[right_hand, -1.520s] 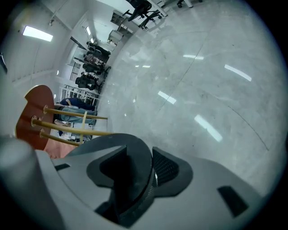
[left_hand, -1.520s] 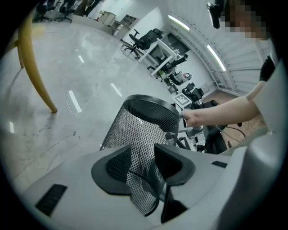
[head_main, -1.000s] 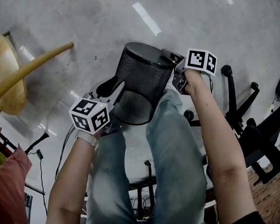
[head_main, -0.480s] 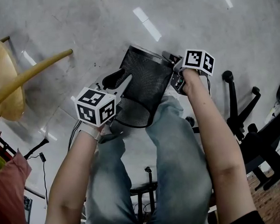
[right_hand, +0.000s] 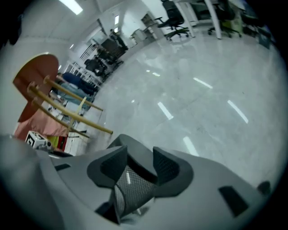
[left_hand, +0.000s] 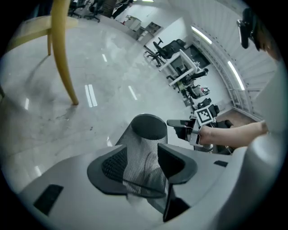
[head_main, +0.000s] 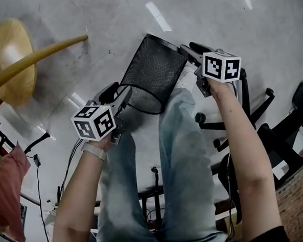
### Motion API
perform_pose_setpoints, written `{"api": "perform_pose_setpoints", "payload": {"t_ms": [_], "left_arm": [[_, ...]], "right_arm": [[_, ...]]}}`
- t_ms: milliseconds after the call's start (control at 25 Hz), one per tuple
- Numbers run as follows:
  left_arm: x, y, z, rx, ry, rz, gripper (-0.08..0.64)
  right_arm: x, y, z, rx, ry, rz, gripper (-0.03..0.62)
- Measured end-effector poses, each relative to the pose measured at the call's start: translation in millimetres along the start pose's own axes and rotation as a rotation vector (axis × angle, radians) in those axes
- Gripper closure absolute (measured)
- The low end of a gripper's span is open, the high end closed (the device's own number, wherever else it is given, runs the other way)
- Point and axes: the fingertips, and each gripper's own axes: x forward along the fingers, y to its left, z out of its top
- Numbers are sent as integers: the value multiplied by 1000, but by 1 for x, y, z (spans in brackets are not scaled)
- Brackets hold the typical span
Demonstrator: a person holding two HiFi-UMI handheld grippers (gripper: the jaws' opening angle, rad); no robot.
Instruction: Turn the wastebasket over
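The black mesh wastebasket (head_main: 151,74) hangs tilted above the floor between my two grippers, over the person's knees. Its solid base (left_hand: 148,126) points away from the left gripper, and its open rim is nearest that gripper. My left gripper (head_main: 121,97) straddles the rim wire; its jaws (left_hand: 141,166) are opening, with the mesh wall between them and no firm press showing. At the base end, my right gripper (head_main: 187,53) is shut on the basket. The base edge and mesh (right_hand: 130,188) fill the gap between the right gripper (right_hand: 139,164) jaws.
A yellow wooden chair (head_main: 14,60) stands at the left, one leg (left_hand: 63,58) reaching toward the basket. Black office-chair bases (head_main: 252,101) lie at the right. The person's jeans-clad legs (head_main: 184,157) are right below the basket. Red cloth (head_main: 6,167) hangs at the far left.
The wastebasket has been lifted and tipped from base-up to slanting. Both grippers rose with it, and the right one rolled. The left gripper's jaws have widened at the rim.
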Motion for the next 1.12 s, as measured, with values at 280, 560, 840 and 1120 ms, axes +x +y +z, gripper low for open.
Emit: {"api": "perform_pose_setpoints", "payload": {"t_ms": [280,560,840,1120], "left_arm": [[-24,8,-70,-228,63,26,328],[4,-2,-92,-307,74,-36,310],[21,9,-94,-372,85,-76,310],[27,9,-88,-430,45,-97,355]], "right_arm": [[0,47,-1,-340,129,62,393],[16,51,-6,-421,201,72,379],[19,42,-7,-422,218,82,380],[19,43,-5,-389,209,92,380]]}}
